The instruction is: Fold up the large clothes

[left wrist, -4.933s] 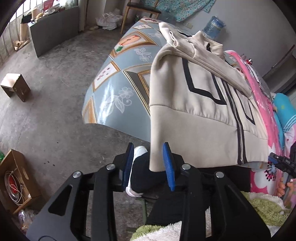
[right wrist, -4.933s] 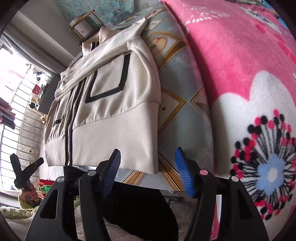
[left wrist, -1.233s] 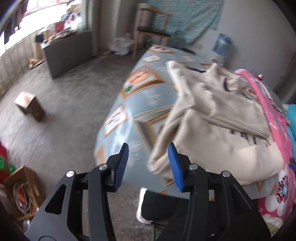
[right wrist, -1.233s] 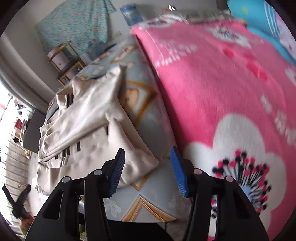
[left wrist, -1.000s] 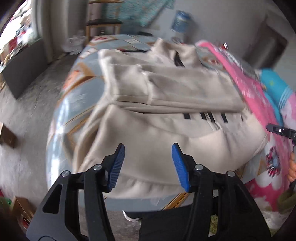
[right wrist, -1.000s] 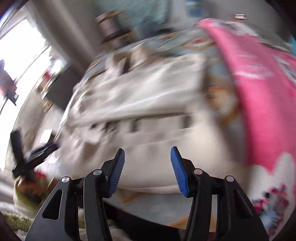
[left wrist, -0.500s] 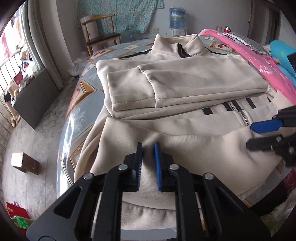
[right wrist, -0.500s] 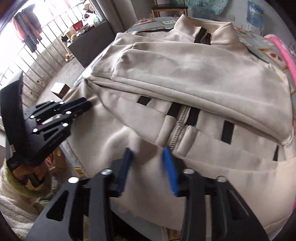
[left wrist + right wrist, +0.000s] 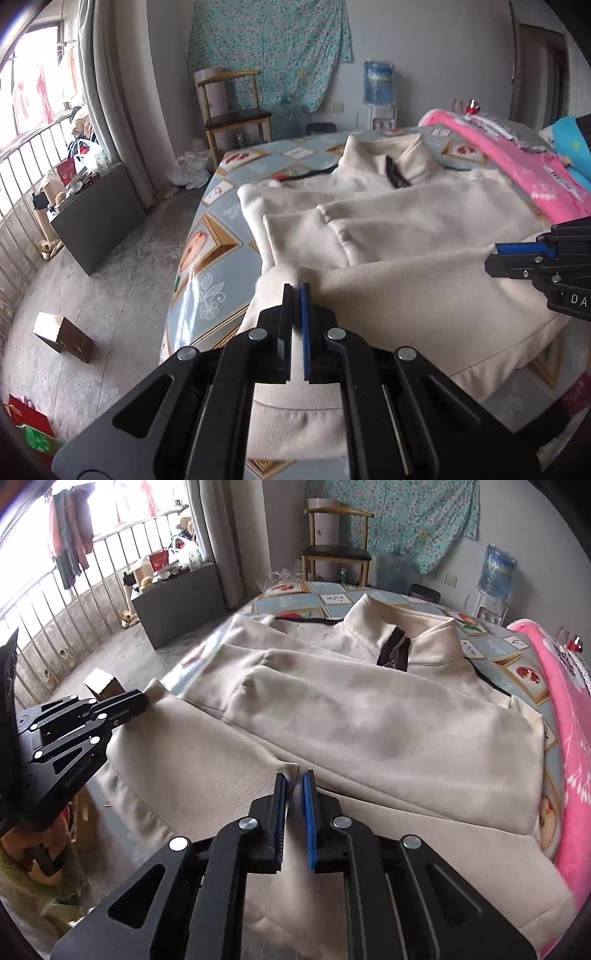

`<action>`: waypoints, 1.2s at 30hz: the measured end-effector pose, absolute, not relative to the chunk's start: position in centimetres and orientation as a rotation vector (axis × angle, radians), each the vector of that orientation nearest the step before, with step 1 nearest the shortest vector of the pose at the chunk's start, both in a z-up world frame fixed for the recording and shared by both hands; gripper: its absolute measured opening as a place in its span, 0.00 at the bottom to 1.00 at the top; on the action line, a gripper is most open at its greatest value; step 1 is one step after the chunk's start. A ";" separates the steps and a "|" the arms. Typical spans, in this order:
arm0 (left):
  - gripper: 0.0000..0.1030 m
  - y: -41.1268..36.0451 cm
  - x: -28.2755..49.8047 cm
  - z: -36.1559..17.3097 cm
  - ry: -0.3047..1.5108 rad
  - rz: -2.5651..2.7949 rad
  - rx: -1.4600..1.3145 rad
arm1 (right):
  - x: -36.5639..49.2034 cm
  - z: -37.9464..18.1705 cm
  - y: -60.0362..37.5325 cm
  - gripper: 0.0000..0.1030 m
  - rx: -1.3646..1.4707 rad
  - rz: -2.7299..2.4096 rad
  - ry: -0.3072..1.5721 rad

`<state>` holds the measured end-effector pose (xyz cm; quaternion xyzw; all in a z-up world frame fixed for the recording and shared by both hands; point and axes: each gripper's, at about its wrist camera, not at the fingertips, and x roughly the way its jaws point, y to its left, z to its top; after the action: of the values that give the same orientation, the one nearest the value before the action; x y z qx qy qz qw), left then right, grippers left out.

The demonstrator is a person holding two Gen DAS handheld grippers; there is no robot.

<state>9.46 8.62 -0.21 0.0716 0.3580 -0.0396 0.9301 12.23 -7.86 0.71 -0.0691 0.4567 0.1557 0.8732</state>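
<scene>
A cream zip jacket [image 9: 406,221] lies on the patterned bed [image 9: 207,236], collar at the far end, both sleeves folded across its chest. It also fills the right wrist view [image 9: 369,709]. My left gripper [image 9: 297,291] is shut on the jacket's bottom hem at its left corner. My right gripper [image 9: 294,779] is shut on the hem further right. Both hold the hem lifted over the lower body of the jacket. Each gripper shows in the other's view: the right one [image 9: 495,254], the left one [image 9: 142,701].
A pink flowered blanket [image 9: 517,158] lies along the bed's right side. A wooden chair [image 9: 232,110] and a water dispenser [image 9: 376,88] stand by the far wall. A grey cabinet [image 9: 96,218] and a small box [image 9: 62,332] are on the floor at left.
Both grippers have closed on the hem and lifted it up toward the collar, covering the zip and black stripes. The fold edge now sits near the sleeves.
</scene>
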 end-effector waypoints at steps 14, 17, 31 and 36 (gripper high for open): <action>0.06 7.7 10.6 -4.8 0.812 -0.058 0.235 | 10.9 2.6 -19.4 0.50 0.172 0.184 0.978; 0.06 7.6 10.6 -4.8 0.811 -0.059 0.237 | 9.5 2.9 -24.0 0.51 0.177 0.048 1.001; 0.06 7.1 10.4 -5.1 0.789 -0.048 0.293 | 10.6 -3.2 -22.2 0.04 0.043 -0.024 1.104; 0.03 7.1 9.8 -3.1 0.733 -0.049 0.283 | 8.7 2.3 -22.7 0.04 0.101 -0.053 0.889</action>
<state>9.79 7.10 -3.07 0.1379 0.3573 -0.0239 0.9235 8.67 -22.74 2.26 0.0486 0.4299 -0.0257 0.9012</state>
